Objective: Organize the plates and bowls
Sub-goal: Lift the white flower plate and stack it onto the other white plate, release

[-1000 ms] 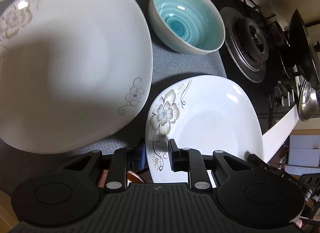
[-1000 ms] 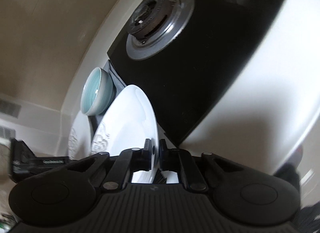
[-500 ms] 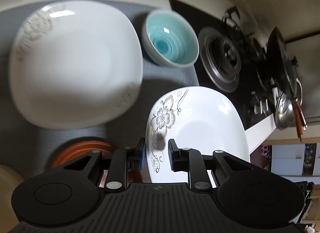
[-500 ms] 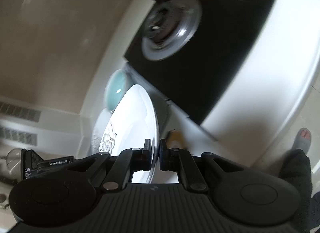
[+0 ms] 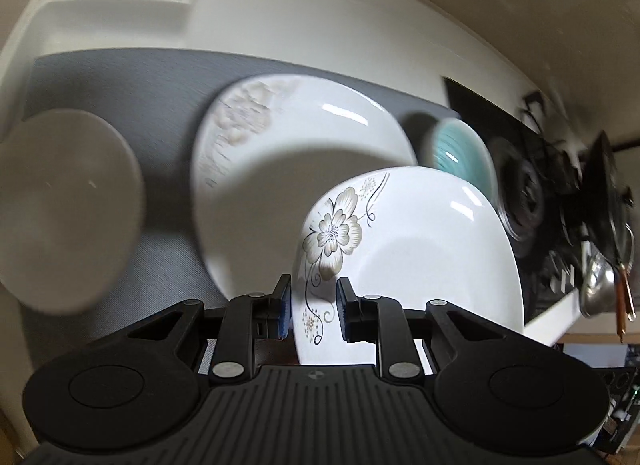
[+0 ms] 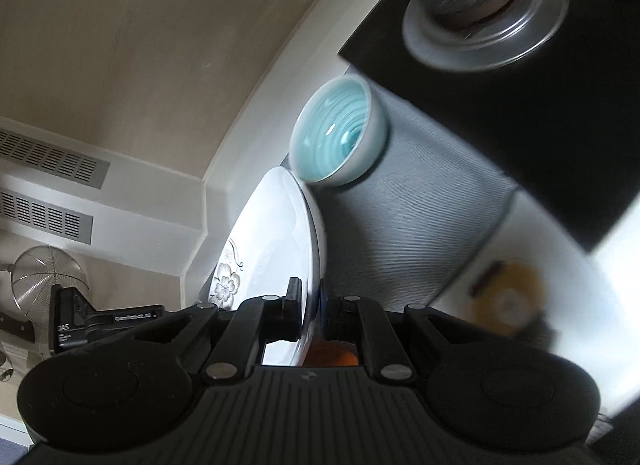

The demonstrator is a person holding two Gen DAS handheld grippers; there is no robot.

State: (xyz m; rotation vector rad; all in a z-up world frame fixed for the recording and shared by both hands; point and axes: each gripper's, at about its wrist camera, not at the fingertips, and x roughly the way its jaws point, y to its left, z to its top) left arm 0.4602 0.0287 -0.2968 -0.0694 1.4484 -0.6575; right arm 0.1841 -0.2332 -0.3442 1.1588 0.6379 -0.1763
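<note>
Both grippers hold one small white plate with a grey flower, lifted above the grey mat (image 5: 120, 81). In the left wrist view the plate (image 5: 420, 257) stands tilted, with my left gripper (image 5: 312, 305) shut on its flowered rim. The right wrist view shows the same plate (image 6: 272, 233) edge-on, and my right gripper (image 6: 310, 305) is shut on its opposite rim. A larger white flowered plate (image 5: 300, 137) lies on the mat behind it. A teal-lined bowl (image 5: 460, 157) (image 6: 336, 133) sits upright beside that plate, near the stove.
A cream round dish (image 5: 60, 217) lies at the mat's left. The black gas stove (image 6: 480, 13) borders the mat, with a dark wok (image 5: 608, 173) further along. A yellow round object (image 6: 508, 297) lies on the white counter edge. A wire strainer (image 6: 44, 277) hangs by the wall.
Both grippers have carried the small plate up and away from the stove, toward the large plate. The cream dish came into view at left; the brown dish dropped out of the left wrist view.
</note>
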